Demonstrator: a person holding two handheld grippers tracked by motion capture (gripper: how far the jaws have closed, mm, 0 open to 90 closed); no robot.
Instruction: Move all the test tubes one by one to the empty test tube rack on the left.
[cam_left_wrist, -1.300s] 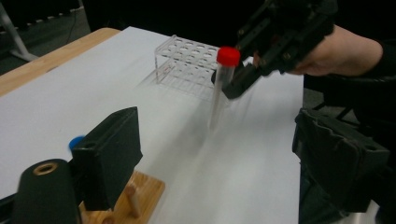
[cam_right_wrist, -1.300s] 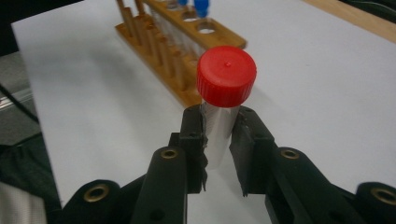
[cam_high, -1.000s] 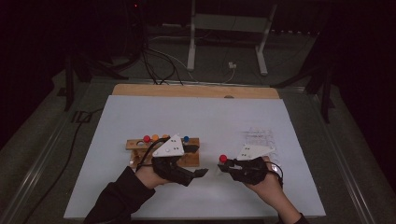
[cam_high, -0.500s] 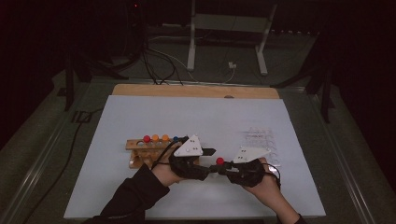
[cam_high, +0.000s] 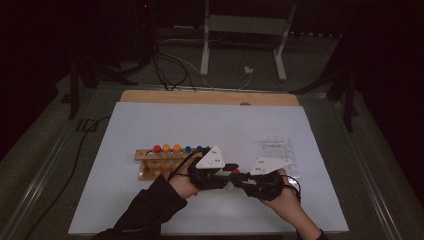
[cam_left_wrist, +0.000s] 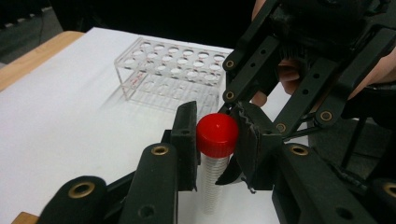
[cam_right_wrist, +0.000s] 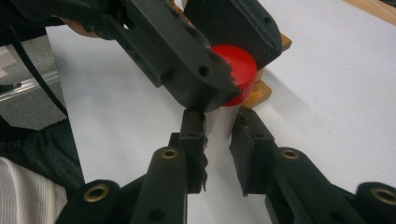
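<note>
Right now your right gripper (cam_right_wrist: 217, 154) clamps the clear tube (cam_left_wrist: 212, 179) by its body while your left gripper (cam_left_wrist: 215, 140), jaws just closing, pinches its red cap (cam_left_wrist: 217, 134), above the white mat (cam_high: 150, 125) near the wooden rack (cam_high: 150, 167); dark floor and cables (cam_high: 170, 65) lie beyond.

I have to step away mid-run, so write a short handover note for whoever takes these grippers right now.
Right gripper: shut on the tube body, holding it upright above the white mat.
Left gripper: fingers have just been closing on the tube's red cap and now sit against its sides.
Wooden rack, left: still holds capped tubes. Clear rack, right: its visible holes look empty.
Done: tube lifted, both grippers on it.
Left: probably uncap it or place it in the clear rack.
</note>
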